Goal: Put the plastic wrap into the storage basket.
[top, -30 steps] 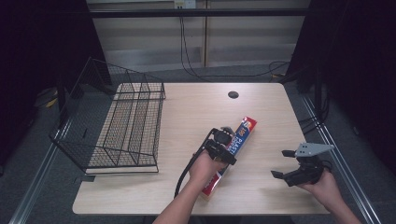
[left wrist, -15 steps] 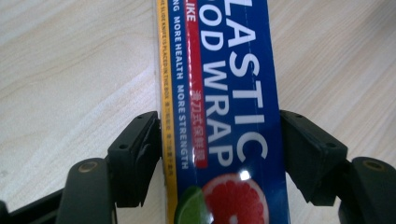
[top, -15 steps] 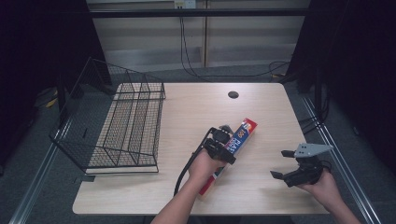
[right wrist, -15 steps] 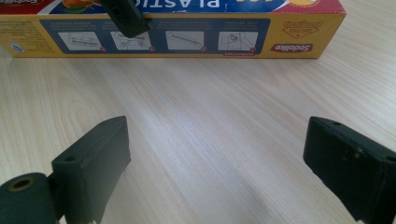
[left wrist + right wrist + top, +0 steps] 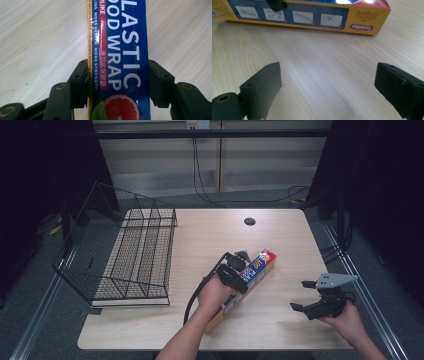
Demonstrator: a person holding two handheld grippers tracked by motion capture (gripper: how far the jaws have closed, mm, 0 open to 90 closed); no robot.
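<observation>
left tongs [image 5: 117, 75] clenched on plastic wrap box [image 5: 120, 50] | right tongs [image 5: 329, 87] released above tabletop [image 5: 324, 75]

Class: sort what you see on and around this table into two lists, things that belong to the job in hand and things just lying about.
In the job:
plastic wrap box, lying on the table
left gripper, jaws just closed on the box's sides
right gripper, open, waiting beside the box

Lying about:
wire rack, at the table's left edge
dark round hole in the tabletop
cables on the floor behind
</observation>
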